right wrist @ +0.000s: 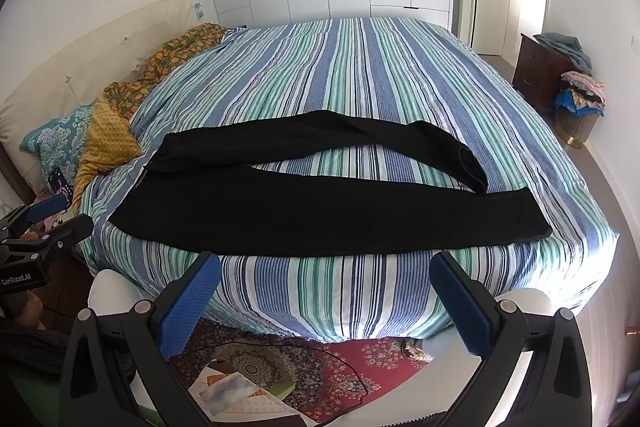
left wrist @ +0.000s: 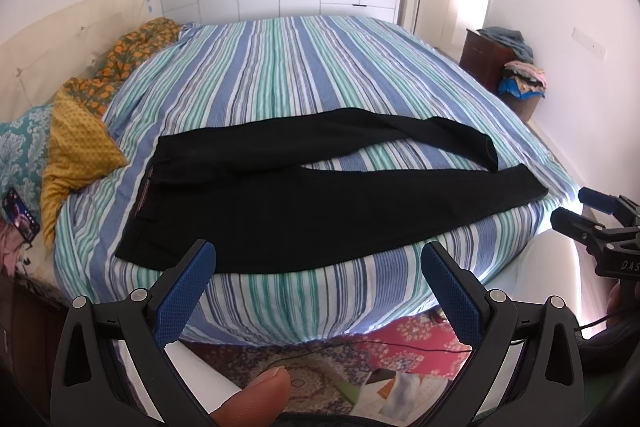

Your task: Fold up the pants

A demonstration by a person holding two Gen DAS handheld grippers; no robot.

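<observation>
Two claws: the left claw (left wrist: 318, 265) and the right claw (right wrist: 325, 277) both stand wide and hold nothing, poised off the near edge of the bed (right wrist: 360, 67).
Pants: the black pants (left wrist: 320, 203) lie flat on the striped bedspread, waistband (left wrist: 146, 187) to the left by the pillows, the legs running right.
Legs: spread in a V; the far leg (right wrist: 400, 135) curves away, its hem (right wrist: 474, 169) ending just above the near leg's cuff (right wrist: 532, 219).
Step in hand: judged to be the first fold, laying one leg onto the other.
How to do it well: left claw takes the far side of the waistband, right claw the far hem; lift together, keep the cloth taut, match the seams.
Risk: pinching the bedspread along with the dark cloth.
</observation>
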